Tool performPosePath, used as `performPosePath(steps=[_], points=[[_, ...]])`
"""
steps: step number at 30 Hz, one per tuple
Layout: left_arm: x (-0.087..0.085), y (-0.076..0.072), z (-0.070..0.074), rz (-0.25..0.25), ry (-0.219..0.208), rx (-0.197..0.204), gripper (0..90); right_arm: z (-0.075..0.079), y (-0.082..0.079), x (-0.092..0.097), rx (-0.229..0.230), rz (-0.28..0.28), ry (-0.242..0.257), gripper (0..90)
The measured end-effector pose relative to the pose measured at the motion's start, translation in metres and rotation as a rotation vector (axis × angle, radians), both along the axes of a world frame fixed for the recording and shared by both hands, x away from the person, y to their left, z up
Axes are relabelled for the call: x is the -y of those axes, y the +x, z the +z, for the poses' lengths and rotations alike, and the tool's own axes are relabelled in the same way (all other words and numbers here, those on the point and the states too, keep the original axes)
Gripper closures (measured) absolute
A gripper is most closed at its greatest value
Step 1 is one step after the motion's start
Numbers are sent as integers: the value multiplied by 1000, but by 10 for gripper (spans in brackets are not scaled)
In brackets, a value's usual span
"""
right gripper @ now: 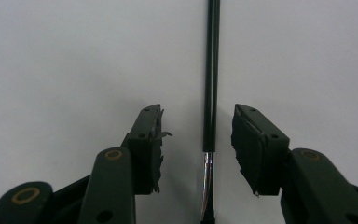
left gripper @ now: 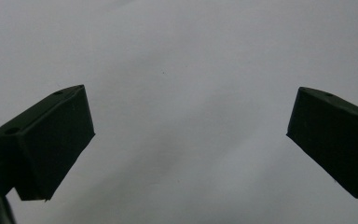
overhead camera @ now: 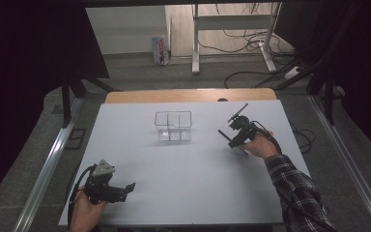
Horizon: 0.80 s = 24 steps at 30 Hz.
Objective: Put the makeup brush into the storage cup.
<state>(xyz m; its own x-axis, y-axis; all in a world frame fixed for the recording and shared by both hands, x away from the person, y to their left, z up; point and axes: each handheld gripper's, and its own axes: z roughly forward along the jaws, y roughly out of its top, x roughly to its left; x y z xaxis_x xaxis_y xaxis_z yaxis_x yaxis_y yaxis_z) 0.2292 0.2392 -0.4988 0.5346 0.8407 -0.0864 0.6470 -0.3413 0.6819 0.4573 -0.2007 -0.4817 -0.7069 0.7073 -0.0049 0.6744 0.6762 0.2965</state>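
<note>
A thin black pen (right gripper: 212, 70) with a silver band lies on the white table (overhead camera: 183, 183). It runs straight between the jaws of my right gripper (right gripper: 196, 111). That gripper is open, its pads stand on either side of the pen, and neither pad touches it. From above, the right gripper (overhead camera: 236, 133) is at the table's right, tipped down over the pen (overhead camera: 223, 135). My left gripper (overhead camera: 125, 188) rests at the near left corner. Its jaws are spread wide over bare table (left gripper: 191, 93), and nothing is between them.
A clear plastic box with dividers (overhead camera: 174, 126) stands at the middle of the table, left of the right gripper. Another thin black stick (overhead camera: 238, 112) shows just beyond the right gripper. Cables and a desk frame (overhead camera: 232, 29) are on the floor behind the table.
</note>
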Motion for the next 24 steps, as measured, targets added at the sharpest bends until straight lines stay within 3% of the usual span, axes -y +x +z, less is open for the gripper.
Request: performPosePath(steps=[9, 12, 16, 24], points=[[0, 0, 0, 0, 1, 1, 5, -10, 2, 3, -27, 4, -38, 671], [0, 0, 0, 0, 2, 3, 4, -10, 2, 5, -32, 9, -42, 826], [0, 0, 0, 1, 1, 5, 5, -10, 3, 8, -49, 0, -21, 835], [1, -2, 2, -11, 3, 30, 10, -10, 0, 12, -35, -5, 6, 837]])
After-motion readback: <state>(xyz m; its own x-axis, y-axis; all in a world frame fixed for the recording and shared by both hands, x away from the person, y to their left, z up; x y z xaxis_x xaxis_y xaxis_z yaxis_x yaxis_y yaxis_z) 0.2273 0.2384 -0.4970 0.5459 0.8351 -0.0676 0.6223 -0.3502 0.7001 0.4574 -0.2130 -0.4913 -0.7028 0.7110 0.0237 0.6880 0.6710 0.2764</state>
